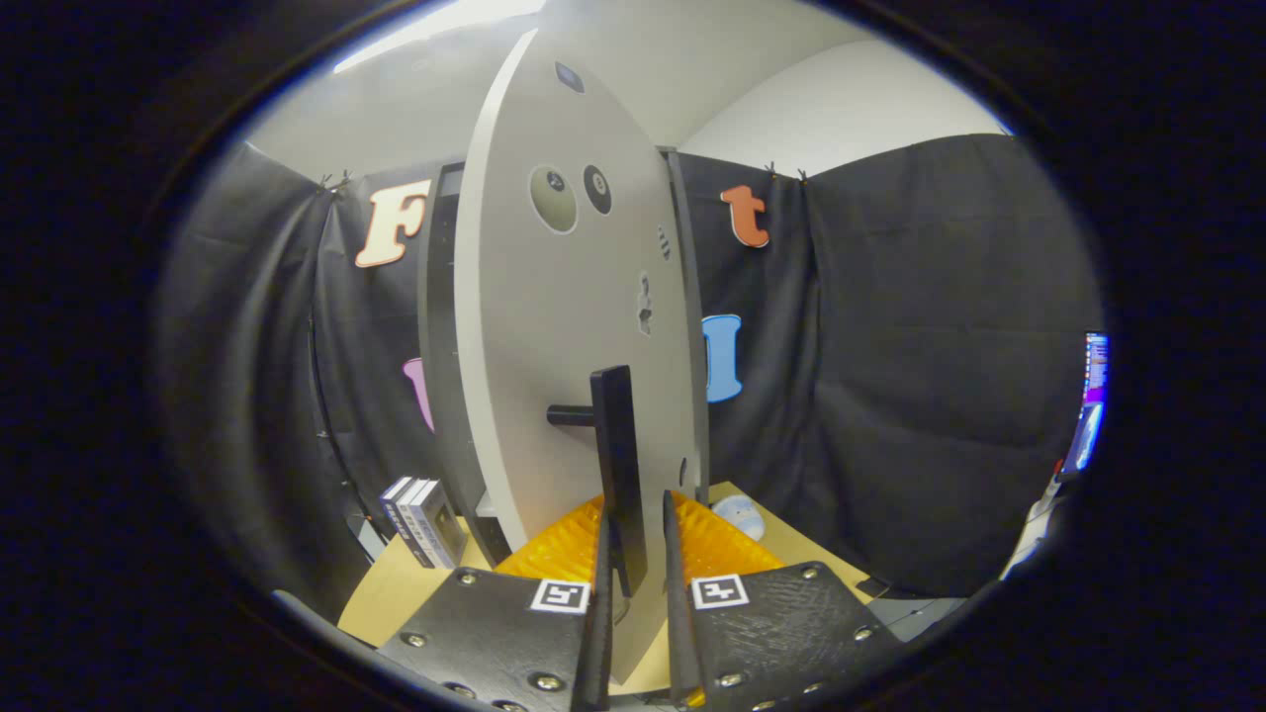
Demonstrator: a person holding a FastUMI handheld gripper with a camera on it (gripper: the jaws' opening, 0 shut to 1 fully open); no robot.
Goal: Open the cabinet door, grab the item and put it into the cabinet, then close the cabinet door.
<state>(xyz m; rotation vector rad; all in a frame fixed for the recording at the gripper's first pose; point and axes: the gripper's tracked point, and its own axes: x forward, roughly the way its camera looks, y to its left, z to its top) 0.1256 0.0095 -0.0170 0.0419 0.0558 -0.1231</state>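
The pale grey cabinet door [564,326] stands swung out towards me, seen nearly edge-on, with the dark cabinet body [440,376] behind its left side. Its black vertical handle [618,465] juts from the door on a short stub and sits between my fingers. My gripper [635,504] is shut on that handle, with the orange ribbed fingers [559,544] pressed close on either side. A set of small boxed items [420,519] stands upright on the wooden table [396,593], left of the cabinet's foot. The cabinet's inside is hidden.
A small round white object [740,514] lies on the table to the right of the door's lower edge. Black cloth walls close in the booth all round. A lit screen [1088,405] stands far off to the right.
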